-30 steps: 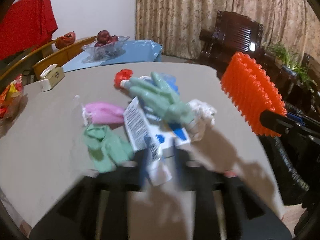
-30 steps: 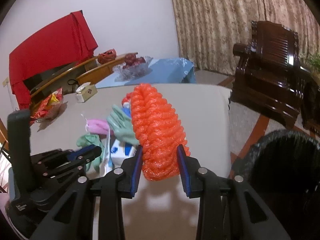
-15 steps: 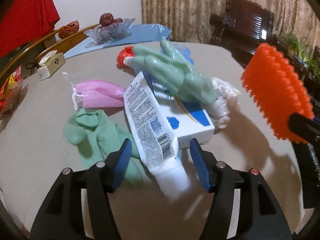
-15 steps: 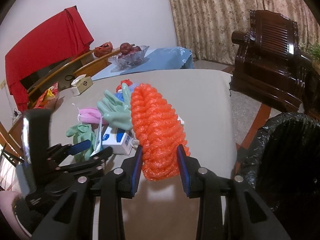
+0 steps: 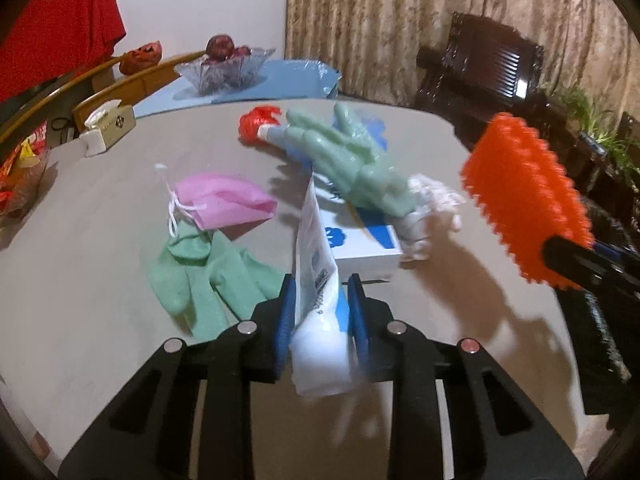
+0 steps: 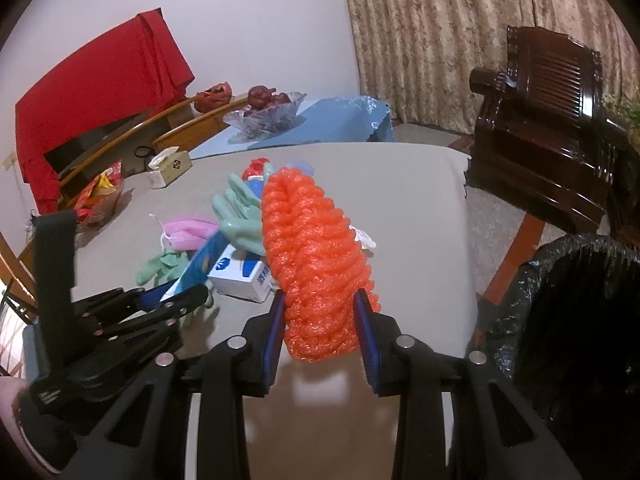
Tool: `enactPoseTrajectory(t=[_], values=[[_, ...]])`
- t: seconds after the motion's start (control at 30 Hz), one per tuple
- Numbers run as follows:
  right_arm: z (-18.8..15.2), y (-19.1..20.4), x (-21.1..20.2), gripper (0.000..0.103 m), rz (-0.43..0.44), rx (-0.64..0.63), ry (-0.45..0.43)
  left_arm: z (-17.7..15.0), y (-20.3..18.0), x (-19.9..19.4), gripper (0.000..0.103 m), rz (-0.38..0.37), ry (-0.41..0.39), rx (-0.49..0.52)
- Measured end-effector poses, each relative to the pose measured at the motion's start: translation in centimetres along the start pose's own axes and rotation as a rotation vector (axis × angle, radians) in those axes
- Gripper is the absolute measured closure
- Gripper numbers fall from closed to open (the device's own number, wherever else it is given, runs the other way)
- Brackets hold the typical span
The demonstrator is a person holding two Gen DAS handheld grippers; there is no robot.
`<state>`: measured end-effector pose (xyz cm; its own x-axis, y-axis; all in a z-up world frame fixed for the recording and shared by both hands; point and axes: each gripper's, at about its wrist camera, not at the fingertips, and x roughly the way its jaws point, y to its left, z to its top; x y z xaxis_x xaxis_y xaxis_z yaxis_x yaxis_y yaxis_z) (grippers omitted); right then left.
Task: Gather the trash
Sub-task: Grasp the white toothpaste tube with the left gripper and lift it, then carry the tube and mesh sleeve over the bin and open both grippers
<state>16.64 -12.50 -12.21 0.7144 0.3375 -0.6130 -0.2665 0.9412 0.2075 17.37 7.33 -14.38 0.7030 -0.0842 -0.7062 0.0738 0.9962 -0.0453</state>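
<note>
My left gripper [image 5: 319, 312] is shut on a white and blue tube [image 5: 316, 280] and holds it tilted above the grey table [image 5: 80, 280]. My right gripper [image 6: 320, 320] is shut on an orange foam net [image 6: 312, 256], which also shows in the left wrist view [image 5: 524, 196]. On the table lie a pink mask [image 5: 224, 200], a green glove [image 5: 208, 276], a second green glove [image 5: 348, 160], a white and blue box [image 5: 360, 240], white crumpled paper [image 5: 428, 212] and a red wrapper [image 5: 256, 124]. A bin with a black bag [image 6: 576, 308] stands right of the table.
A tissue box [image 5: 106, 128], a glass fruit bowl [image 5: 224, 68] on a blue cloth, and snack bags [image 5: 20, 168] sit at the far and left side. A dark wooden armchair [image 6: 552, 128] stands behind the bin. Curtains hang at the back.
My left gripper has closed on the tube and lifted it off the pile. My right gripper has stayed shut on the orange net and shifted slightly toward the bin.
</note>
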Motion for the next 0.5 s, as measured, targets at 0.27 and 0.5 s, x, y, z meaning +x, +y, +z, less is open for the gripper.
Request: enactPoseTrajectory(t=[0.27,0.5], values=[[-0.3,-0.3,-2.4,0.069,-0.004,-0.007,-0.035,-0.3,-2.1,-3.7,0.078,-0.090,-0.068,0.022],[-0.8,-1.0,-3.7,0.069,-0.040,0.009,-0.030,-0.9,-3.8,-4.0,0.078,-0.140,-0.067,0.046]])
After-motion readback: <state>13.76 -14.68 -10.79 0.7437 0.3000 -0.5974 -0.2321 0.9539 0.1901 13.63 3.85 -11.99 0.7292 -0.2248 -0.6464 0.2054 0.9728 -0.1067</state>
